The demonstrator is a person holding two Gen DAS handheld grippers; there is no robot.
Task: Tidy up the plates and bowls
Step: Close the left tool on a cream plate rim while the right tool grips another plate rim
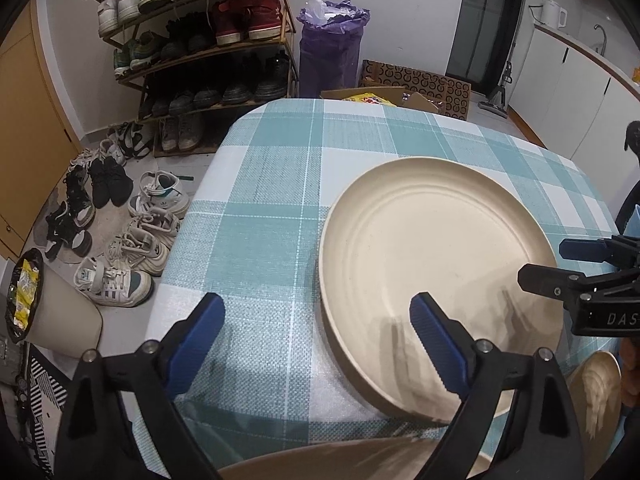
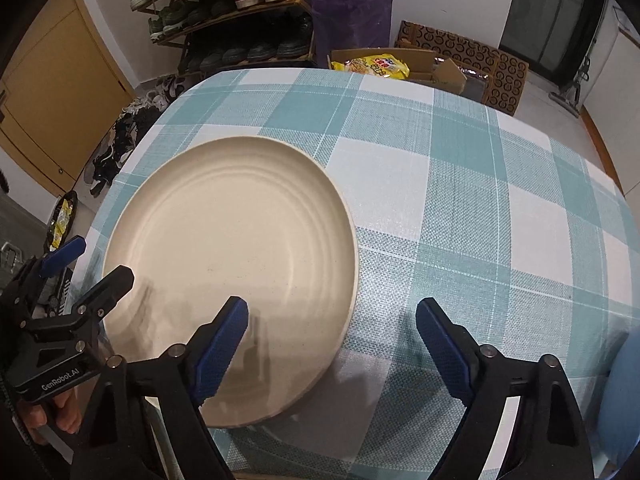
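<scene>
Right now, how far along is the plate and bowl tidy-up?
Early. Done: nothing visibly stacked yet. In hand: nothing; the left gripper and right gripper are open, each straddling the rim of the cream plate on the checked tablecloth. Left: grasp it and sort the other cream dish nearby.

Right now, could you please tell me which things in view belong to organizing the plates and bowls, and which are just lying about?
For the job:
- cream plate on the checked tablecloth
- second cream dish at the near edge

Lying about:
- shoe rack
- loose sneakers
- purple bag
- cardboard box
</scene>
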